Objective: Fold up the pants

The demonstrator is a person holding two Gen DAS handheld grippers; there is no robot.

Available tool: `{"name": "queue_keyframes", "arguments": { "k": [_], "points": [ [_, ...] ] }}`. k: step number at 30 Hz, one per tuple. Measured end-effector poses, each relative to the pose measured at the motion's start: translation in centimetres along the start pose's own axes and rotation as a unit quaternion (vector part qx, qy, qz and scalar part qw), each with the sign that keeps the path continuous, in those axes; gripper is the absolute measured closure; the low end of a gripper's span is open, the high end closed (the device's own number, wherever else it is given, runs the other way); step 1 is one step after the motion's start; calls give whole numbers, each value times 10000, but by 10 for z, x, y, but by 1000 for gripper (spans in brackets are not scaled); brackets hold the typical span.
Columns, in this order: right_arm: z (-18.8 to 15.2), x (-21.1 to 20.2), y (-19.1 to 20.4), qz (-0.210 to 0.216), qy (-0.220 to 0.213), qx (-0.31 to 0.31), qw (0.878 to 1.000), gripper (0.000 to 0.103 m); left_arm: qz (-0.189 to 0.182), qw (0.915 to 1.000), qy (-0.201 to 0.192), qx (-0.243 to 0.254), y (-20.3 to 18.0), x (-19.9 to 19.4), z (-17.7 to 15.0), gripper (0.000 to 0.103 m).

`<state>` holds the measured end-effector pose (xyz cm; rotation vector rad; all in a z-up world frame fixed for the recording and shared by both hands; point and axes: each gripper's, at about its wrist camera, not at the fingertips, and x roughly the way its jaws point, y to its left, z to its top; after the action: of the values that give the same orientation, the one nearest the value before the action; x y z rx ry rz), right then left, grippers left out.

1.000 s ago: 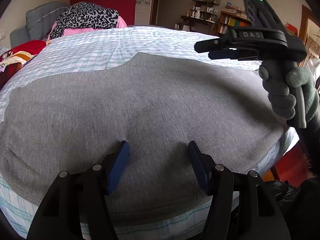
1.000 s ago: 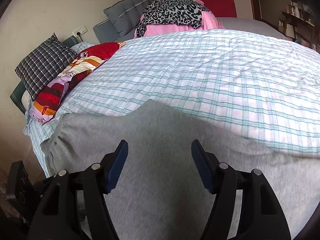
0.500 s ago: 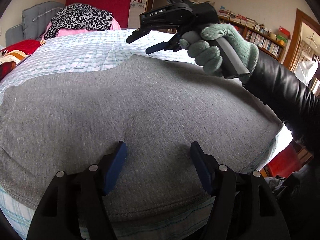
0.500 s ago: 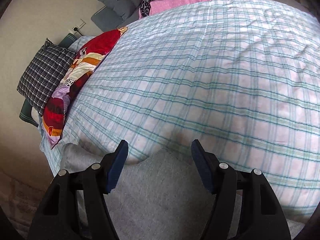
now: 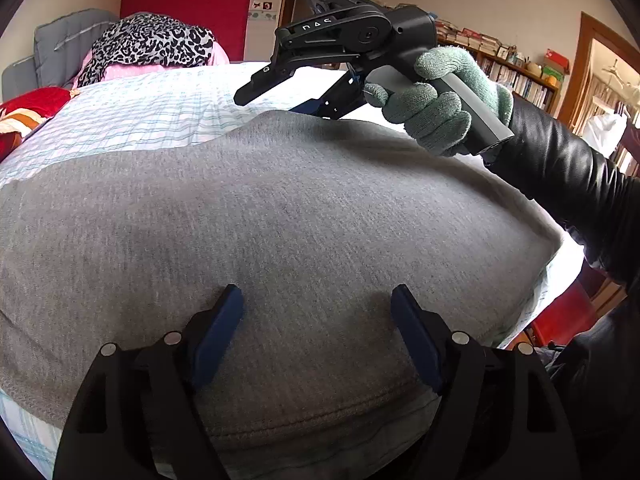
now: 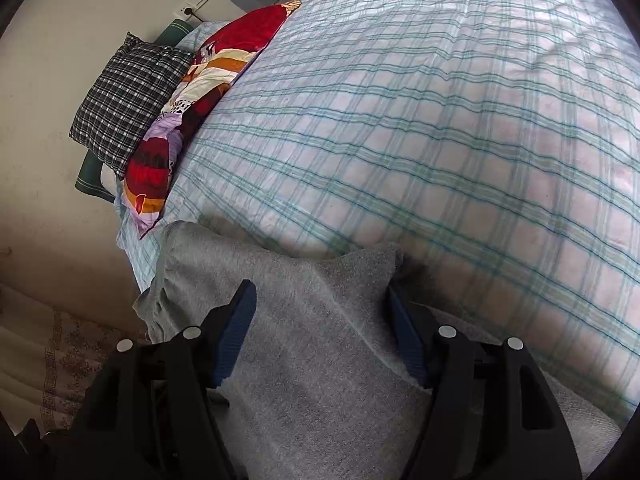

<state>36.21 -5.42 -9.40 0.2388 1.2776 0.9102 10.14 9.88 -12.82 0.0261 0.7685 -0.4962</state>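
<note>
I have the grey pants (image 5: 280,216) spread flat across the near part of the bed (image 6: 460,120), over its pale checked cover. From the left wrist view the cloth fills most of the frame, with a stitched hem running along the near edge just under my left gripper (image 5: 316,300). That gripper sits low over the fabric with its blue pads (image 5: 216,332) standing wide; its jaws have just been opening, and the cloth lies under them rather than pinched between them.

My right gripper (image 6: 320,296) is over at the far edge of the pants, where a raised point of grey cloth (image 6: 360,264) juts toward the checked cover. Its jaws are spread, one pad on each side of that point. The right-hand pad looks to be against the cloth edge, though I cannot tell from this angle whether it really touches. In the left wrist view I see the same tool held by a hand in a green knitted glove (image 5: 444,100) with a black sleeve (image 5: 568,184) behind it, its fingers angled down at the far edge of the pants.

Beyond the pants, at the head of the bed, lie a checked dark cushion (image 6: 128,100), a red and orange patterned pillow (image 6: 200,92) and a leopard-print cloth (image 5: 148,44)
</note>
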Motion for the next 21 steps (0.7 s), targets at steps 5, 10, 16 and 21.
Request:
{"name": "queue_keyframes", "arguments": {
  "k": [5, 10, 16, 21],
  "points": [
    [16, 8, -18, 57, -320, 412, 9986, 34, 11, 10000, -3, 21, -1, 2, 1, 25],
    [38, -6, -29, 344, -1026, 648, 9920, 34, 11, 10000, -4, 64, -2, 2, 0, 25],
    [36, -5, -22, -129, -757, 363, 9964, 34, -38, 10000, -12, 51, 1, 1, 1, 25],
    [13, -5, -21, -36, -362, 244, 9990, 34, -41, 10000, -26, 31, 1, 1, 1, 25]
  ]
}}
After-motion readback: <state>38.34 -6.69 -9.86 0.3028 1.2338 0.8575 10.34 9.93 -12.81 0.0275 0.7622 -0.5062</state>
